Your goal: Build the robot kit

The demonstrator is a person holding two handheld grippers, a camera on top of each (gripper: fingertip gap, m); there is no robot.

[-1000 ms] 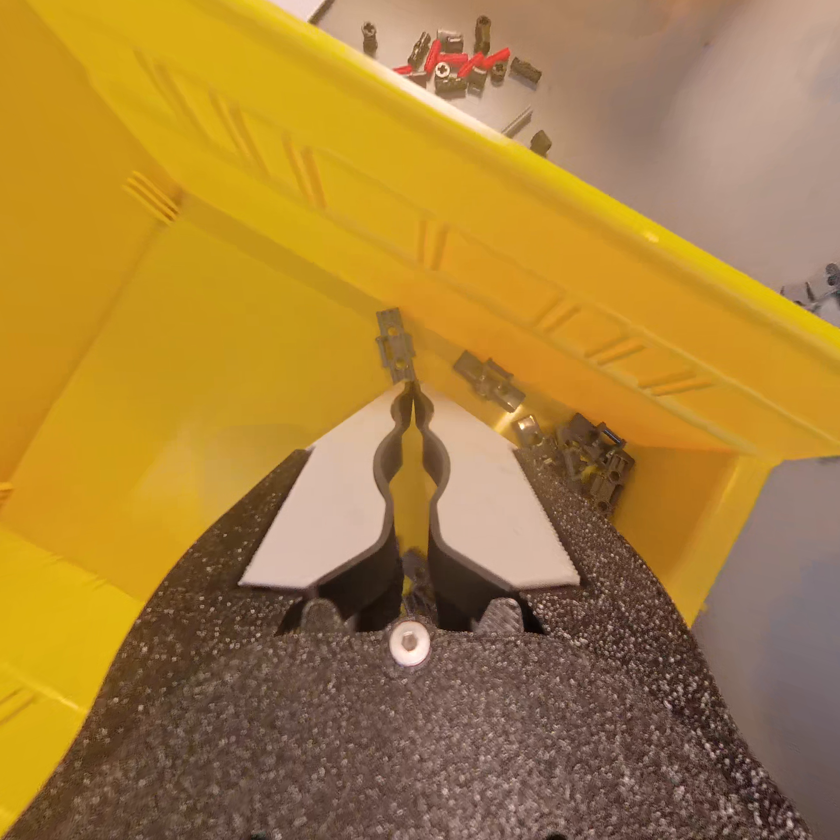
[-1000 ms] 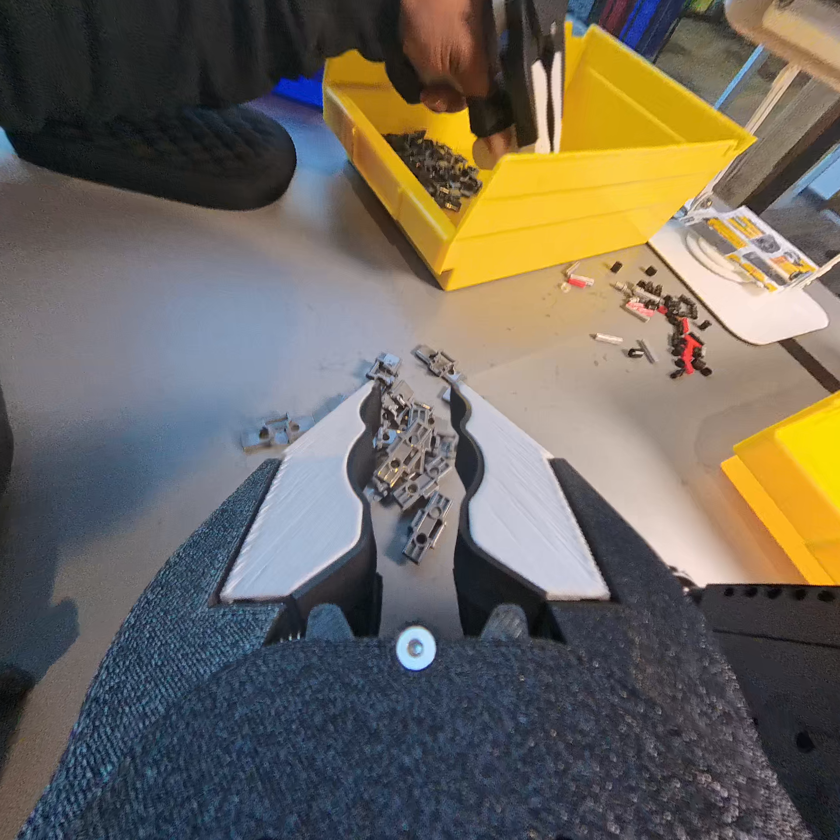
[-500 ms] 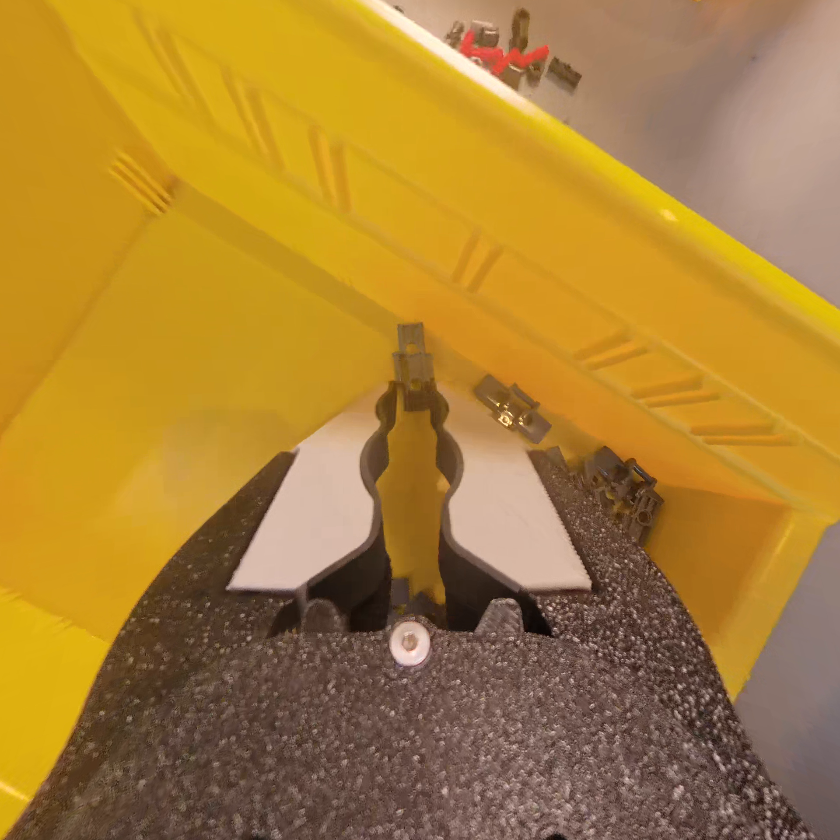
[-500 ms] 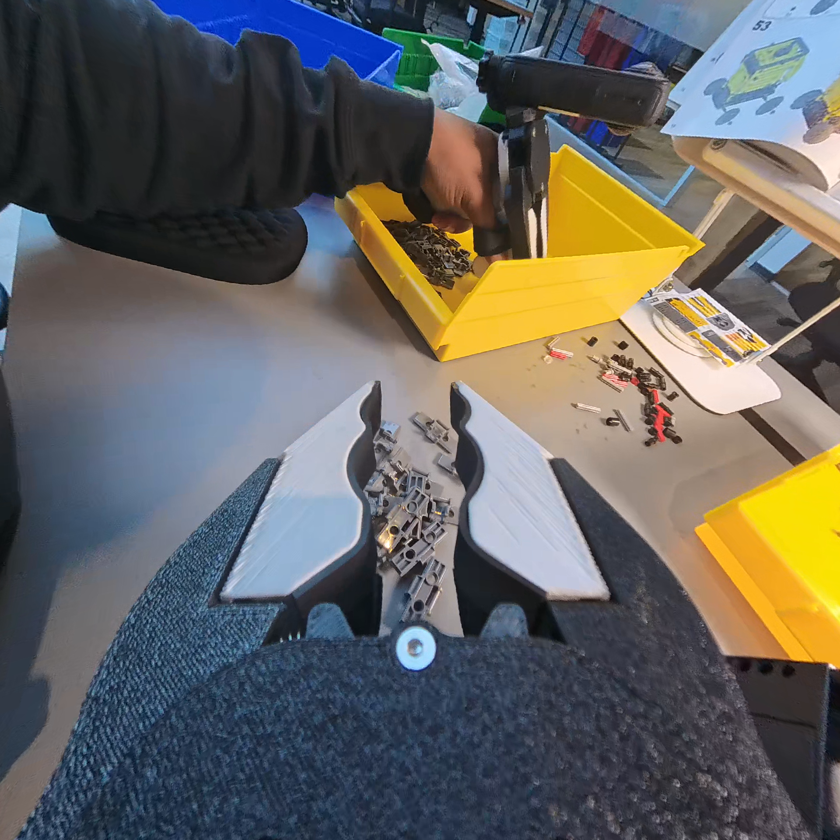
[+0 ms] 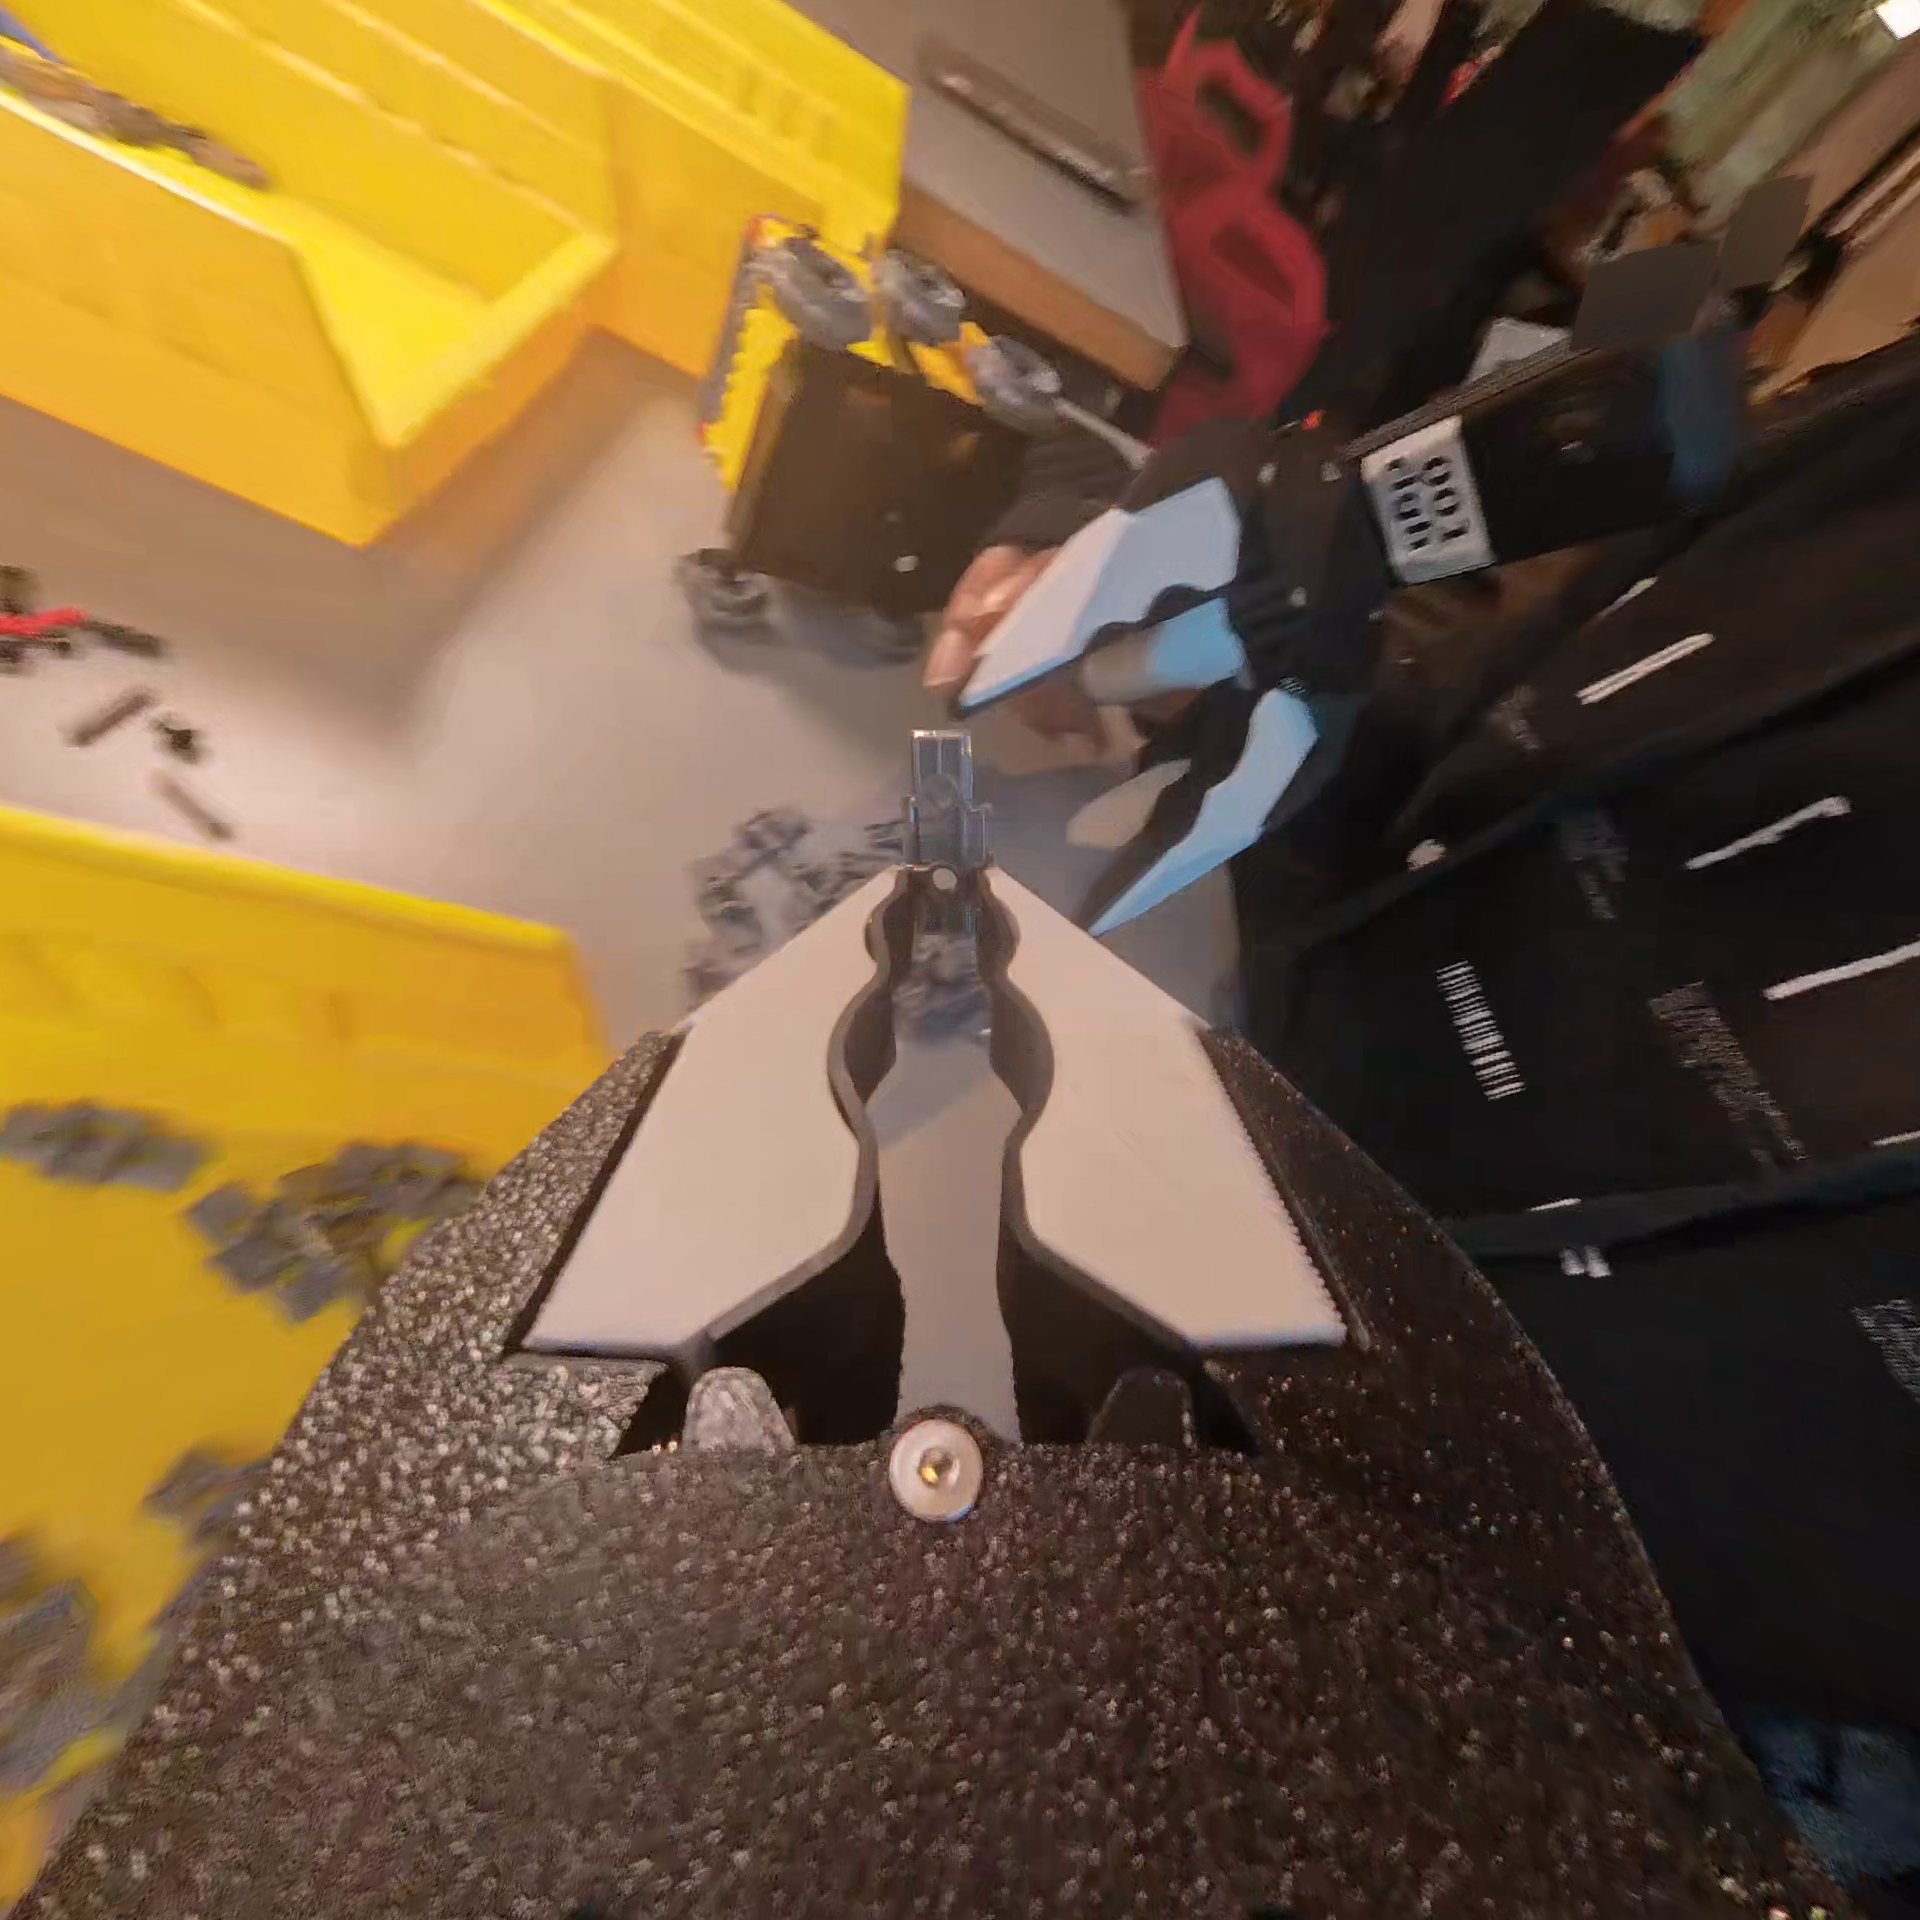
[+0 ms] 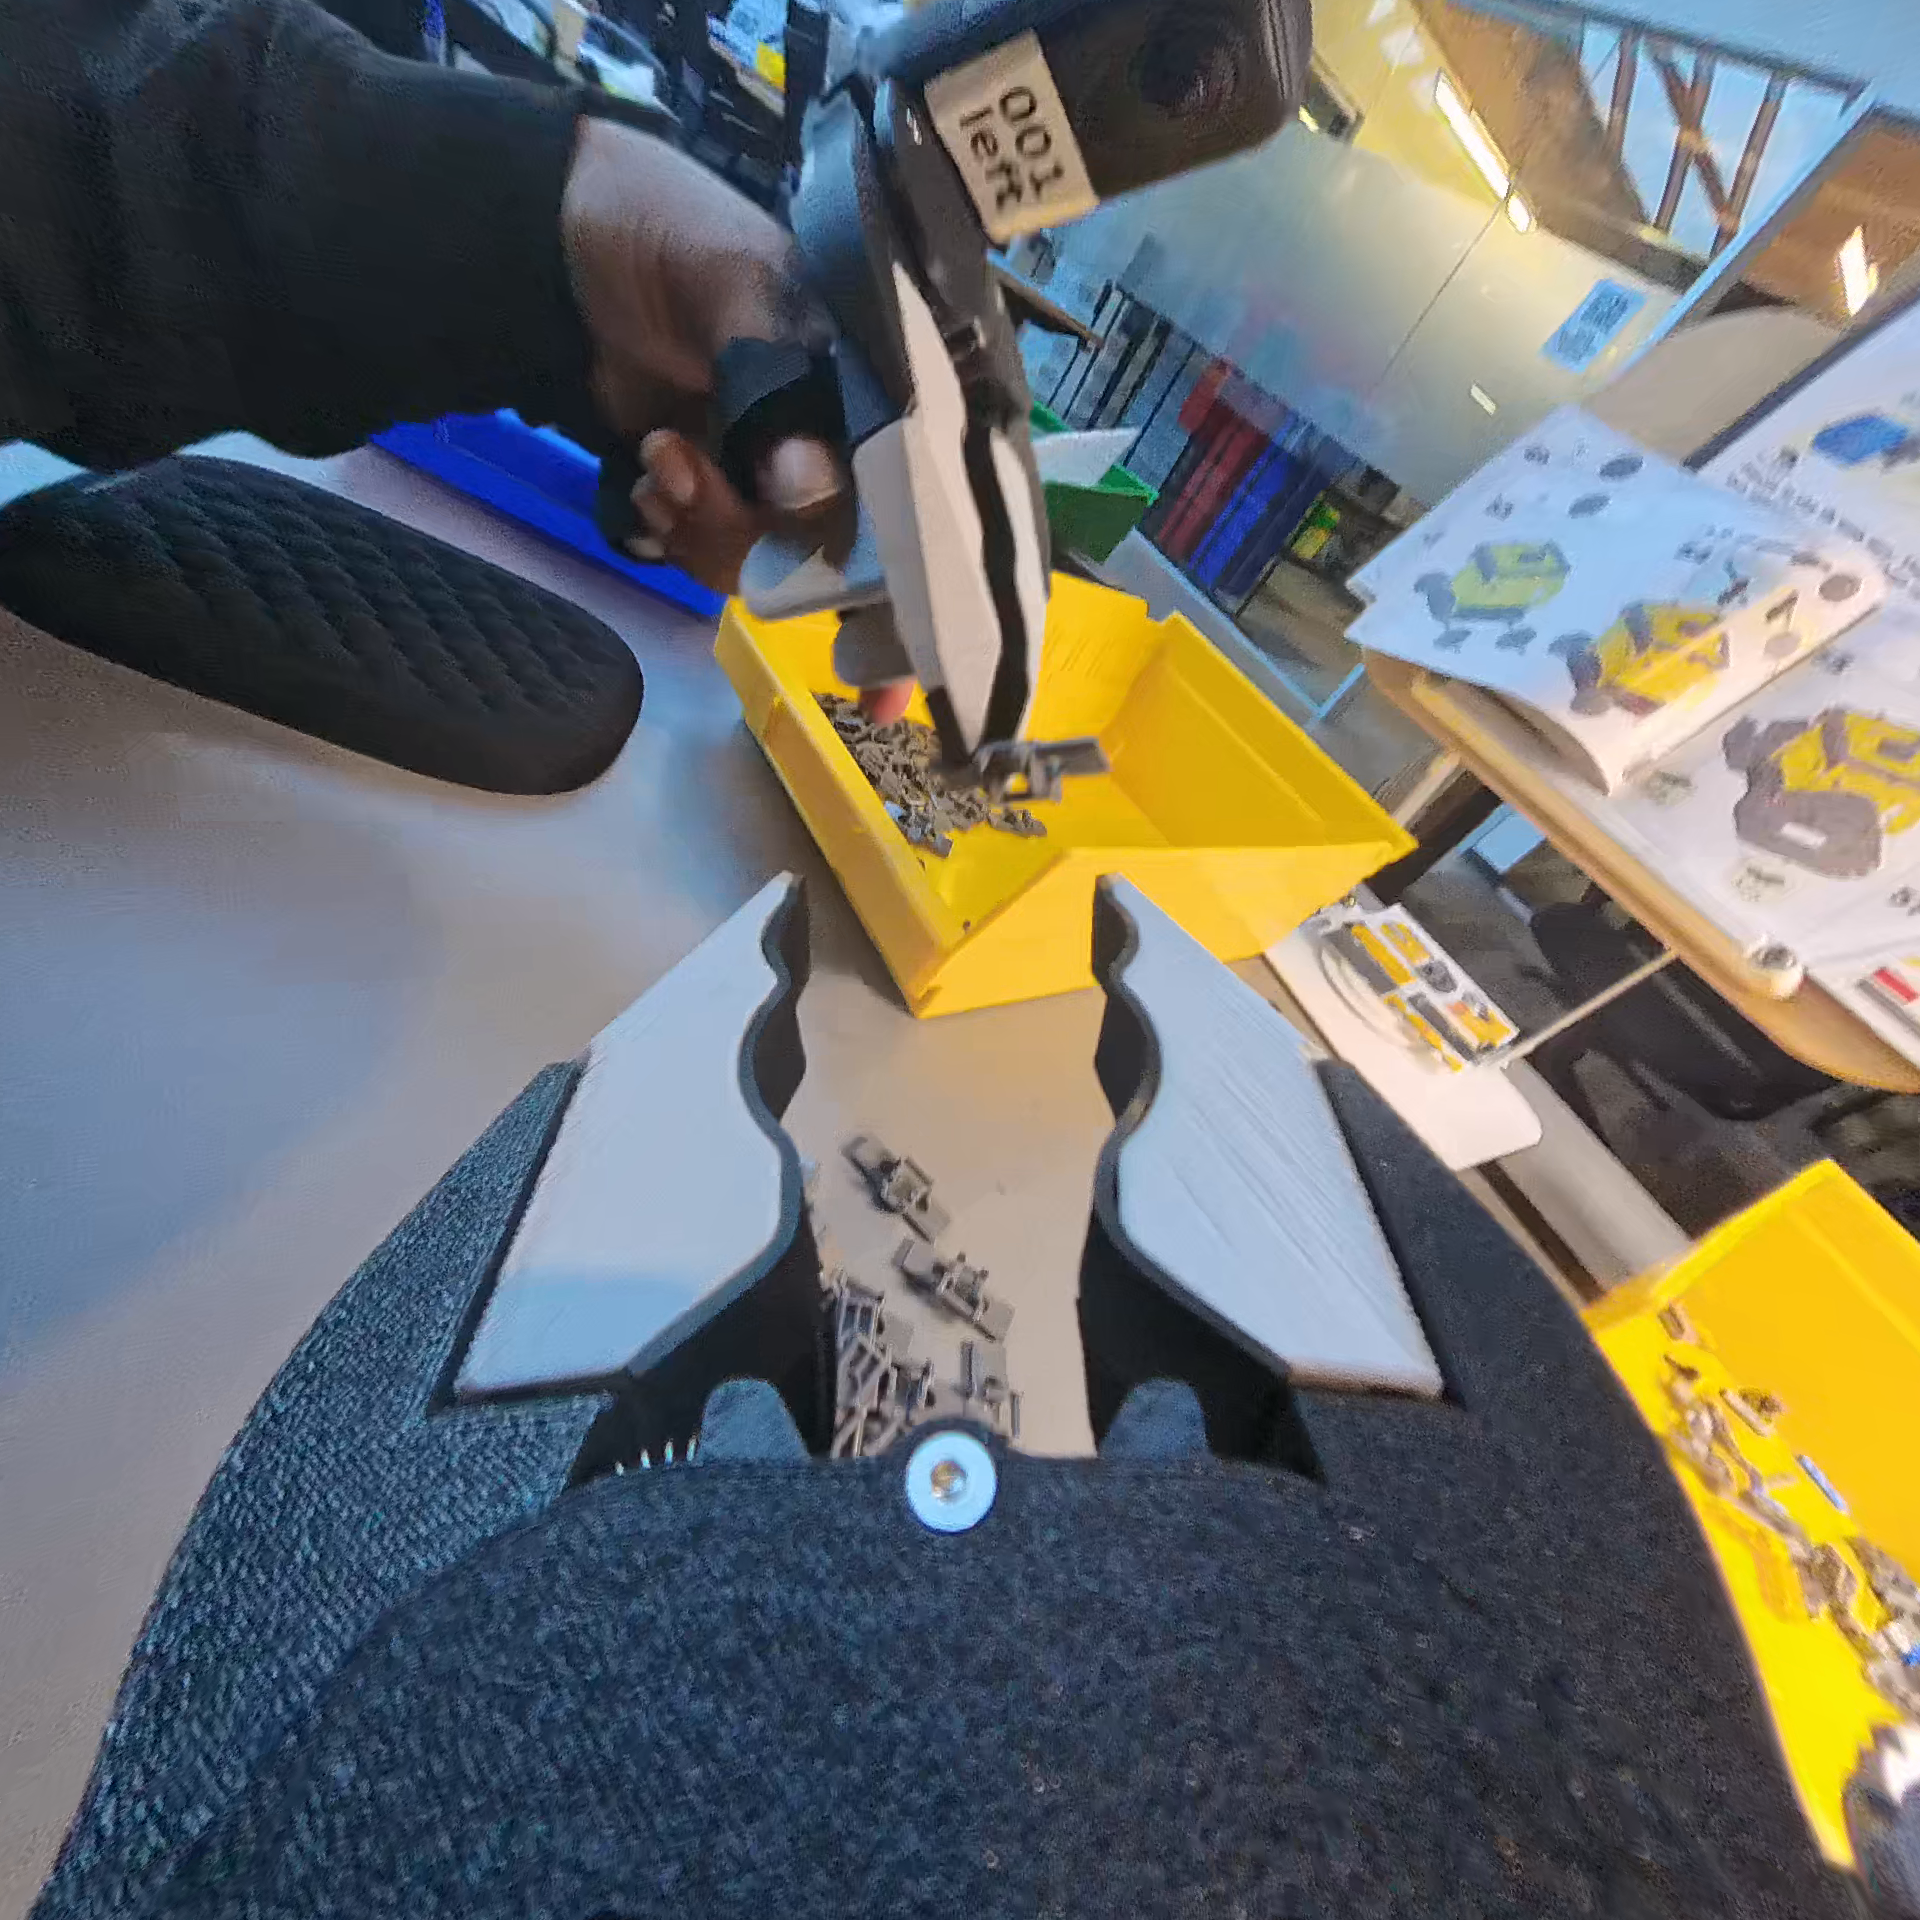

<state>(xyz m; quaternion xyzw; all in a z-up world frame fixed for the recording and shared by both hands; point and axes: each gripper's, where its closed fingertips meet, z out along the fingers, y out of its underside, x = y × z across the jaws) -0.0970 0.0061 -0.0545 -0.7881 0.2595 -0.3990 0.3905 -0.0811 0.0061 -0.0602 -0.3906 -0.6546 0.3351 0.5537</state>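
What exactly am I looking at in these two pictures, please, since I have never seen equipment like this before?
These are two hand-held tools, each with two flat fingers and a camera looking forward along them; a person works one in each hand. One picture comes from the left gripper, whose fingers are shut on a small grey plastic part. The other comes from the right gripper, open and holding nothing above a scatter of similar grey parts on the grey table. That view also shows the person's hand holding the left tool over a yellow bin with more grey parts inside. Another yellow bin and an open picture booklet lie to the right.
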